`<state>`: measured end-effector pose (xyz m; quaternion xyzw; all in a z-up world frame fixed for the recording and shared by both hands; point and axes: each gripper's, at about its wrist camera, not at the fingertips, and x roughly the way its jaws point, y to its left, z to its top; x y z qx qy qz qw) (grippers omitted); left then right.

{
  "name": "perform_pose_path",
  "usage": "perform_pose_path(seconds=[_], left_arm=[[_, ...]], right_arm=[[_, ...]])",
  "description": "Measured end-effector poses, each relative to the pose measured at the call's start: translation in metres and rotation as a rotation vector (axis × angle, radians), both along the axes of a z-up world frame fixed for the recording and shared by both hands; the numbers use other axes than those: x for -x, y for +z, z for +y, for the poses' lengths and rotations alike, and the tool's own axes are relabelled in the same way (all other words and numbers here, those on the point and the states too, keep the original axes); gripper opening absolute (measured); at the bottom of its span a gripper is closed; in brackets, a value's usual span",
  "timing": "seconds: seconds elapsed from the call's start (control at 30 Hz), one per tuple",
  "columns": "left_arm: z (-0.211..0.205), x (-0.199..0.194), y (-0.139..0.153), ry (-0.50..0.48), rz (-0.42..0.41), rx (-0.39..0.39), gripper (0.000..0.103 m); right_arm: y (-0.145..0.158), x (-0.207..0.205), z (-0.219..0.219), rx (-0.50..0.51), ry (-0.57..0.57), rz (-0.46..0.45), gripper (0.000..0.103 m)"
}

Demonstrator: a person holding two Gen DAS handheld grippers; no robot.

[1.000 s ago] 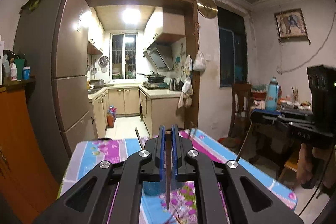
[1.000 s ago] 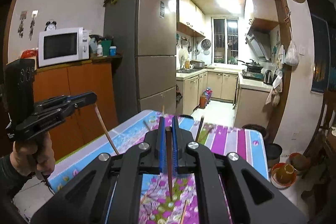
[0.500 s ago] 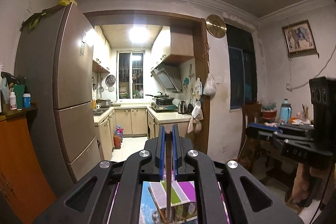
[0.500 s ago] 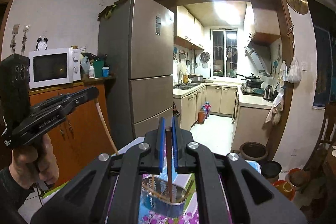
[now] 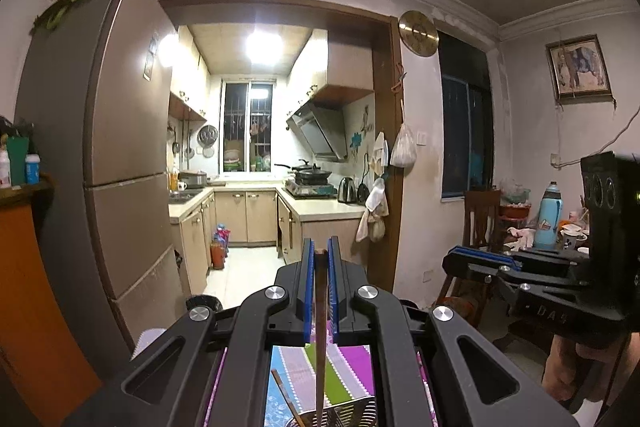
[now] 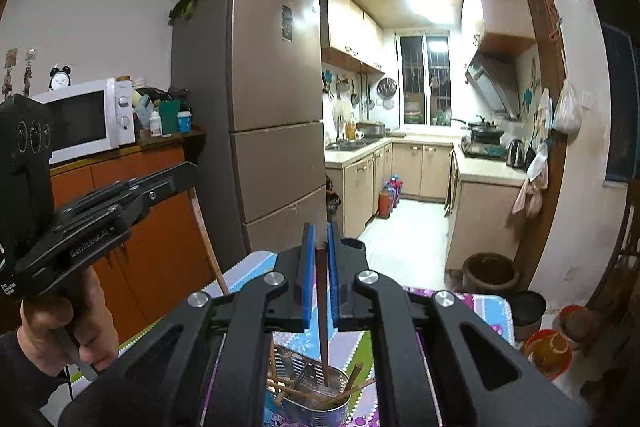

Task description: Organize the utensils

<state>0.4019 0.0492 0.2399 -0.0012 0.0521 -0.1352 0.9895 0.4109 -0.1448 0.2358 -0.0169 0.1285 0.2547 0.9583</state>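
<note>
Looks like someone's lived-in home, dining area opening into a small kitchen at 12 o'clock. Big fridge (image 6: 276,107) at 10, microwave (image 6: 80,119) on an orange cabinet (image 6: 160,227), wall clock (image 5: 418,33), range hood (image 5: 320,135), framed picture (image 5: 580,67) at 2.

Both grippers, left (image 5: 320,281) and right (image 6: 320,273), are matte black with blue finger pads, silver screws, white lettering.

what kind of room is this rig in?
Most likely a home dining area opening onto a kitchen: a tall fridge beside the doorway, a microwave on a cabinet, a stove with pan beyond.
</note>
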Motion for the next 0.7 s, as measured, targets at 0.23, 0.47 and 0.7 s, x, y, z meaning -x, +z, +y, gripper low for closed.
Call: perform_pose_path(seconds=[0.23,0.47,0.7], left_arm=[[-0.004,-0.02,-0.026,-0.001,0.04,-0.018,0.008],[-0.006,-0.03,-0.043,-0.003,0.069,-0.037,0.008],[-0.004,-0.032,-0.06,0.002,0.097,-0.047,0.008]], right_arm=[[-0.02,-0.014,0.011,0.027,0.005,0.041,0.005],[-0.027,-0.02,0.014,0.037,0.006,0.06,0.005],[-0.033,-0.027,0.014,0.043,-0.003,0.078,0.005]])
